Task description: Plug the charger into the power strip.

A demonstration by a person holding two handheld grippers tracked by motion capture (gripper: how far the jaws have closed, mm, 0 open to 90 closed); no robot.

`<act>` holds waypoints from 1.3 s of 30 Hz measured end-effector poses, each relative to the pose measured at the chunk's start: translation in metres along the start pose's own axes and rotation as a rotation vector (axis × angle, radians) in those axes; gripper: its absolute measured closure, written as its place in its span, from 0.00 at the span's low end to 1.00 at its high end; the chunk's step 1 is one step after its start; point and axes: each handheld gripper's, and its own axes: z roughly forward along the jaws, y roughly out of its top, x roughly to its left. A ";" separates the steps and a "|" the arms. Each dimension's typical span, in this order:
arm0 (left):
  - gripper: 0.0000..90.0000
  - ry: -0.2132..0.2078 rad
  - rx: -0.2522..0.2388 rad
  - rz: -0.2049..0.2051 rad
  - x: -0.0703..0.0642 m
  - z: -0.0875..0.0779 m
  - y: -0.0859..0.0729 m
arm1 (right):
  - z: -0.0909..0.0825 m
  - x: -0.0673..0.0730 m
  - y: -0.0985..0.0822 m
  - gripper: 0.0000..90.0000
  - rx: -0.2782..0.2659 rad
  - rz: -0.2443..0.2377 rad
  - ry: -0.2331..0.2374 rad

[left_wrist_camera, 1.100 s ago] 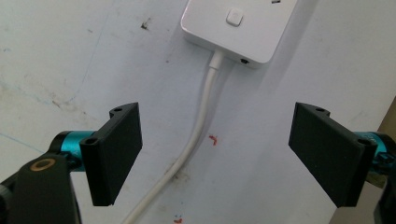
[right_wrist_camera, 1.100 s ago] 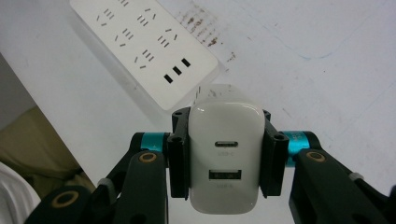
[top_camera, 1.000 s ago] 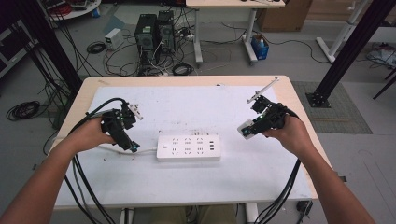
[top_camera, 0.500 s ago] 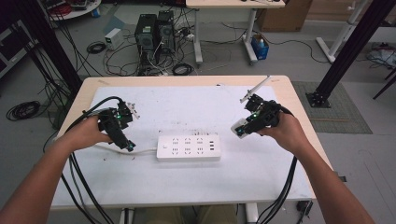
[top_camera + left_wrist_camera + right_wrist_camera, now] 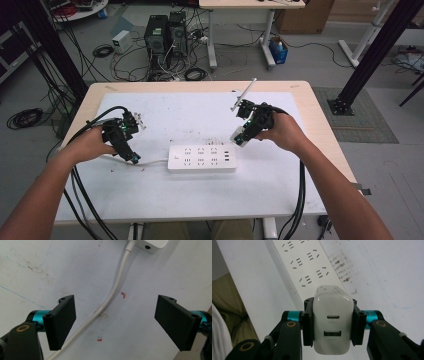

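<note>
right gripper point(image 5: 332, 326) pinches the white usb charger point(image 5: 332, 327) by its flat sides, power strip point(image 5: 308, 270) just ahead of its jaws. glossy, rigid, light — likely slippery, so grip mid-body. left gripper point(image 5: 117, 322) spread wide, strip's cord point(image 5: 110, 297) between its jaws, untouched.

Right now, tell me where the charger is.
The white charger is clamped between the right gripper's jaws, held above the table just right of the power strip in the high view.
</note>
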 end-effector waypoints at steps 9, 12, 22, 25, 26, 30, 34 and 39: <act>0.19 -0.005 0.014 0.025 0.002 0.009 -0.001 | 0.035 0.002 0.030 0.69 0.048 -0.105 0.045; 0.19 -0.005 0.008 0.030 0.002 0.011 -0.001 | 0.046 0.003 0.039 0.69 0.070 -0.136 0.061; 0.19 -0.039 -0.024 0.008 -0.001 0.018 -0.002 | 0.090 0.008 0.058 0.69 0.199 -0.276 0.040; 0.19 -0.045 -0.025 0.000 0.000 0.019 -0.003 | 0.093 0.009 0.058 0.69 0.197 -0.327 0.039; 0.19 -0.044 -0.017 0.009 0.001 0.019 -0.003 | 0.094 0.009 0.058 0.69 0.198 -0.350 0.039; 0.19 -0.044 -0.018 0.003 0.001 0.021 -0.002 | 0.098 0.015 0.058 0.69 0.223 -0.441 0.034; 0.19 -0.047 -0.015 0.010 0.000 0.023 0.000 | 0.101 0.018 0.064 0.69 0.258 -0.438 0.024; 0.19 -0.054 -0.023 0.009 -0.002 0.024 0.001 | 0.110 0.020 0.066 0.69 0.304 -0.454 0.007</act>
